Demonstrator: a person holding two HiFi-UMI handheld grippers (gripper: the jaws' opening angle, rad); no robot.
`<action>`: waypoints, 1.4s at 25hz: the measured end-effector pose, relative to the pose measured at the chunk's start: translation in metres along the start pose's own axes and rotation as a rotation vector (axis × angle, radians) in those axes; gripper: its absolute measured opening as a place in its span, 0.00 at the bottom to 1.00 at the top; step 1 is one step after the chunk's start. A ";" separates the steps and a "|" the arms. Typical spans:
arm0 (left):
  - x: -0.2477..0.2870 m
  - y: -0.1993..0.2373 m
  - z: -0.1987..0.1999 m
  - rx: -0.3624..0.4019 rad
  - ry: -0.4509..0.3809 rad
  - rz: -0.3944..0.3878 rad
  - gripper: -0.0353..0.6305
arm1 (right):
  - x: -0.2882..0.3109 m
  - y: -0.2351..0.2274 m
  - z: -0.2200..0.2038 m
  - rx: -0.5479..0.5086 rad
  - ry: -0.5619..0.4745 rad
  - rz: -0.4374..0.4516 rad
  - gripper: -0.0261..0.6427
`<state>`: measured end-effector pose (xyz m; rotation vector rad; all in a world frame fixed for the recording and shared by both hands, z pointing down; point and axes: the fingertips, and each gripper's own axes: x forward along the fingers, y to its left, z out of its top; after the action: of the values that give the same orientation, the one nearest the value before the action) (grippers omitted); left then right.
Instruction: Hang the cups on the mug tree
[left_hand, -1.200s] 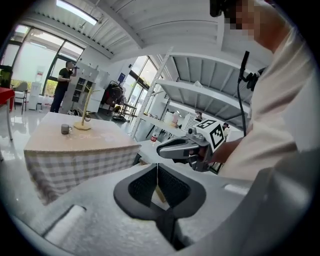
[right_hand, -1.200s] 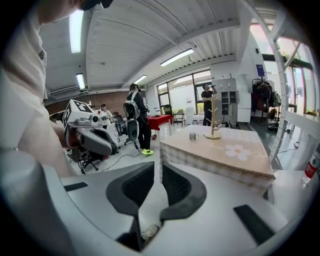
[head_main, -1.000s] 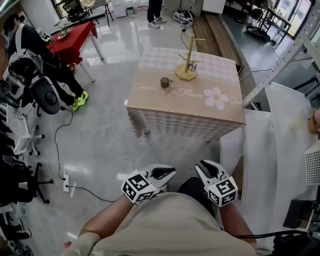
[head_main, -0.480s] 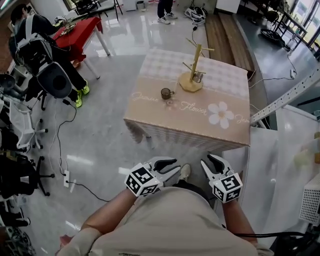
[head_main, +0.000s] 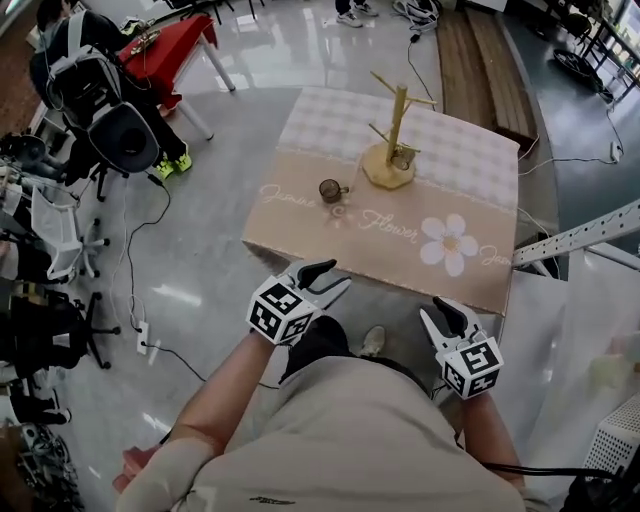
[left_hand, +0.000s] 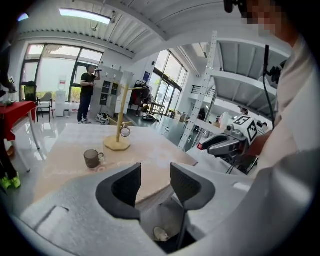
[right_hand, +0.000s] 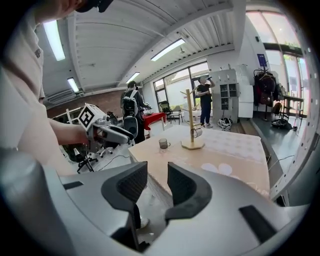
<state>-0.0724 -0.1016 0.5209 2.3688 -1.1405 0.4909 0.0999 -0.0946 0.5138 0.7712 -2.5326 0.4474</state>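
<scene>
On the bench (head_main: 470, 200), the wooden mug tree (head_main: 397, 135) stands toward the far side, with one glass cup (head_main: 404, 157) hanging from a low peg against its stem. A second, dark cup (head_main: 331, 190) stands upright on the bench, left of the tree's base and nearer the person, apart from it. Both tools are held well short of the tree, off the bench's near edge: the left tool (head_main: 338, 274), jaws opening, nothing between them; the right tool (head_main: 436, 308), jaws wide apart, empty.
</scene>
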 end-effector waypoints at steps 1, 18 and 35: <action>0.005 0.016 0.002 0.008 0.012 0.018 0.31 | 0.003 -0.005 0.001 0.007 0.003 -0.002 0.24; 0.121 0.233 -0.006 0.376 0.393 0.021 0.44 | 0.058 -0.053 0.051 0.172 -0.009 -0.240 0.24; 0.151 0.239 -0.005 0.486 0.455 -0.202 0.46 | 0.067 -0.053 0.052 0.280 0.002 -0.404 0.24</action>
<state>-0.1747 -0.3253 0.6603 2.5281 -0.6142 1.2725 0.0643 -0.1885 0.5128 1.3495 -2.2539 0.6652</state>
